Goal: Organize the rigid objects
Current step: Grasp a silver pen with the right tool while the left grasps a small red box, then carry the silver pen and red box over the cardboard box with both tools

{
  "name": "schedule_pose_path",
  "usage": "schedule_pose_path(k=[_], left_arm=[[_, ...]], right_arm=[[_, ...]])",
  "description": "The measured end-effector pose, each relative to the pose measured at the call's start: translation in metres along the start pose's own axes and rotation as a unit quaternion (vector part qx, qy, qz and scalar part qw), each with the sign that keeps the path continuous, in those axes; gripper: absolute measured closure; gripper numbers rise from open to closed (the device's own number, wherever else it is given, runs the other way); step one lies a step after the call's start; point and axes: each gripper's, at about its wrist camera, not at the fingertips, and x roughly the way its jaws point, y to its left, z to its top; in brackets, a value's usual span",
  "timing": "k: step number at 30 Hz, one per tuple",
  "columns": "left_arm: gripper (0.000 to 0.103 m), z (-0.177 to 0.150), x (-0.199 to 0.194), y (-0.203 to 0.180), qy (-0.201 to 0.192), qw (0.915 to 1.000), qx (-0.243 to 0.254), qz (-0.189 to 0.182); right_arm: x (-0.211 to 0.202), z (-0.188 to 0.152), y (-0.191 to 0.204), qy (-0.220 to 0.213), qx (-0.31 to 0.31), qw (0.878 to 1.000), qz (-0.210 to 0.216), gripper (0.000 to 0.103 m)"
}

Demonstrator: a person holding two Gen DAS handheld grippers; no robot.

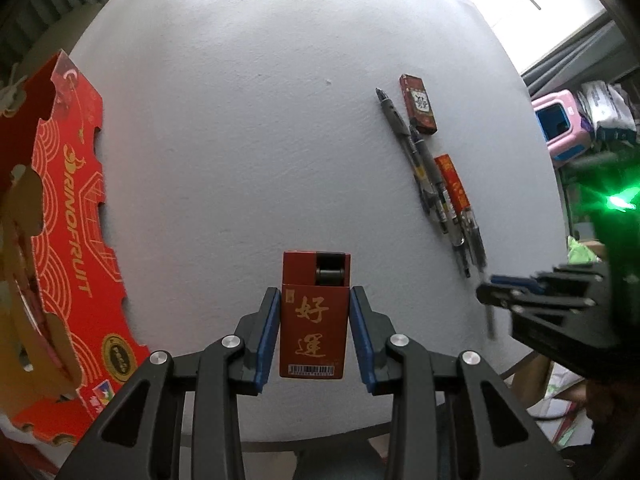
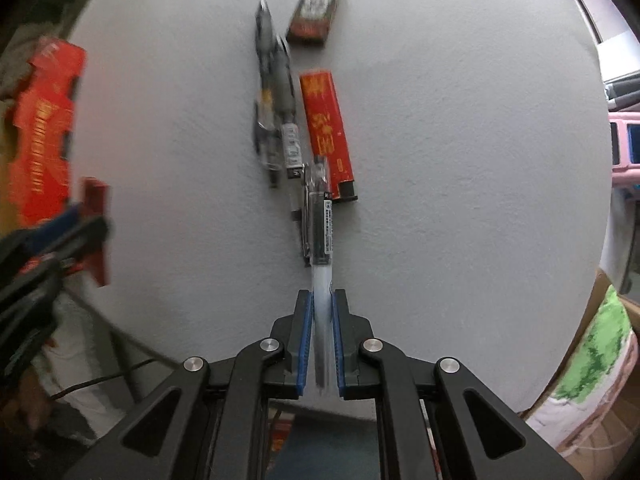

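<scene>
Left tool (image 1: 314, 320): its blue pads stand on either side of the dark red lighter (image 1: 313, 316). A thin gap seems to show on each side, so I cannot tell whether it grips or only brackets it.
Dark red lighter: near edge of the white surface (image 1: 240, 140), well apart from the pen row, to its left, gold characters up, black cap end pointing away from the tool.
Right tool (image 2: 321, 320): closed on the clear pen (image 2: 320, 236), which sticks out forward between the pads toward the row.
Pen row (image 2: 276, 96): two or three dark pens lying side by side, tips away from the right tool. The exact count is blurred.
Orange-red lighter (image 2: 328, 128): just beside the pen row, on its right, parallel to it.
Small patterned box (image 2: 316, 10): beyond the pen row's far end, slightly right.
Red fruit carton (image 1: 68, 220): far left of the pen row, at the surface's edge.
Step in hand, as judged: laying the clear pen into the row.
Doing it well: keep the pen parallel to the row, lower it flat just beside the nearest pen, and release only once it rests, so it neither rolls nor knocks the orange-red lighter.
Risk: the round barrel may roll and disturb the alignment.
</scene>
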Motion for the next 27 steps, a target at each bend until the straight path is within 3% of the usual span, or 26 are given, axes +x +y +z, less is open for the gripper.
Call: schedule_pose_path(k=[7,11,15,27], left_arm=[[0.066,-0.002,-0.003,-0.001,0.002,0.9998,0.018,0.002],[0.066,0.001,-0.007,-0.001,-0.005,0.9998,0.018,-0.003],[0.066,0.005,-0.014,-0.003,-0.013,0.9997,0.019,-0.006],[0.066,0.016,-0.045,0.008,-0.059,0.9982,0.006,-0.006]], right_arm=[[0.015,0.006,0.021,0.012,-0.033,0.999,-0.039,0.092],[-0.006,-0.013,0.007,-0.014,0.010,0.999,0.033,0.092],[-0.028,-0.025,-0.011,-0.028,0.048,0.996,0.075,0.092],[-0.083,-0.025,-0.003,-0.074,0.020,0.993,0.089,0.092]])
